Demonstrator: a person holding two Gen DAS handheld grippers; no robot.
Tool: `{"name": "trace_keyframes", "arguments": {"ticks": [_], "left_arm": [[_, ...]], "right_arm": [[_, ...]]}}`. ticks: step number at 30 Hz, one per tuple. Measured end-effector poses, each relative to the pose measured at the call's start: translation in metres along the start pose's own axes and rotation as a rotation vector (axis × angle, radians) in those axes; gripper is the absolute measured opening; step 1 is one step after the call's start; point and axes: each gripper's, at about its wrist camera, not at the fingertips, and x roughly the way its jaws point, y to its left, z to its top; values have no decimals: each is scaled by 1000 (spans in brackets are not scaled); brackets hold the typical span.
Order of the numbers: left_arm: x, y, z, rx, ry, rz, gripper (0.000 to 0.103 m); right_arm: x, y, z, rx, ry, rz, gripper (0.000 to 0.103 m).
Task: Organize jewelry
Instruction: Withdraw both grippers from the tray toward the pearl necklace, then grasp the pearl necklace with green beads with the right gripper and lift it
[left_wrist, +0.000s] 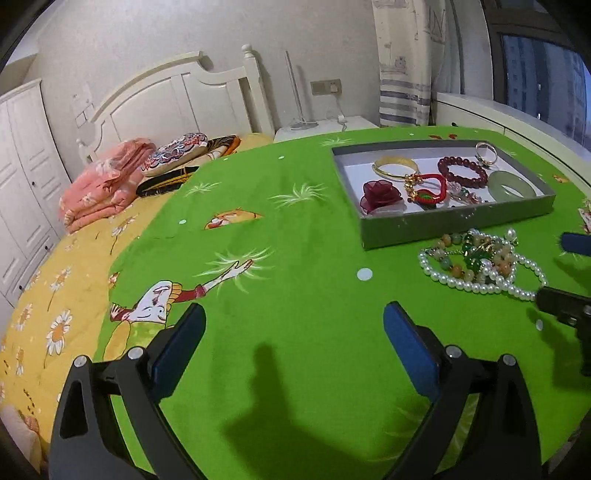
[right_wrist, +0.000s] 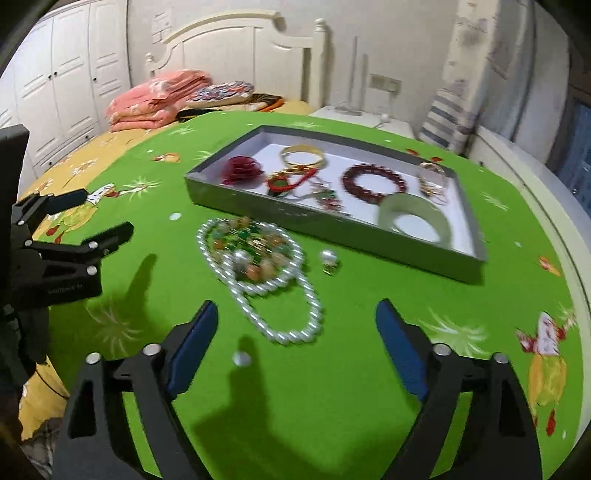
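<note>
Lying on a green cartoon-print cloth (right_wrist: 332, 387), a shallow grey tray (right_wrist: 325, 229) serves as the landmark for everything else. Inside the tray sit a gold bangle (right_wrist: 303, 155), a dark red fabric flower (right_wrist: 242, 170), a red corded bracelet (right_wrist: 291, 181), a dark red bead bracelet (right_wrist: 373, 183), a pale green jade bangle (right_wrist: 415, 221) and a gold ring (left_wrist: 485, 151) at the tray's far right corner. Just in front of the tray's near wall, on the cloth, a pearl necklace (right_wrist: 273, 295) lies tangled with a string of coloured beads (right_wrist: 255, 243), and a single pearl ring (right_wrist: 329, 258) rests just beside the heap, also near the tray wall.

The right gripper (right_wrist: 295, 325) hovers in front of the tray, near the pearl heap, its jaws spread with nothing between them. The left gripper (left_wrist: 293, 325) hangs over bare cloth well to the left of the tray, jaws likewise spread and empty.
</note>
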Motion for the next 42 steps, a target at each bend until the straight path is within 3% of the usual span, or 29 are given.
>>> {"name": "trace_keyframes", "arguments": {"ticks": [2, 8, 18, 30, 31, 33, 35, 42], "left_arm": [[3, 0, 0, 1, 11, -22, 94], [5, -5, -3, 26, 13, -36, 94], [8, 5, -2, -28, 23, -86, 94], [7, 2, -3, -13, 17, -85, 94], [7, 1, -3, -12, 17, -85, 94], [7, 1, -3, -12, 17, -85, 94], [7, 1, -3, -11, 21, -87, 94], [9, -1, -5, 4, 35, -80, 94]], "right_arm": [[9, 0, 9, 8, 10, 23, 55], [21, 7, 21, -11, 30, 10, 37], [7, 21, 2, -87, 59, 57, 33], [18, 40, 1, -138, 68, 63, 23], [18, 41, 1, -142, 61, 68, 11], [13, 41, 1, -152, 27, 80, 10], [-6, 40, 10, -166, -64, 81, 10], [-67, -7, 69, -60, -284, 21, 10]]}}
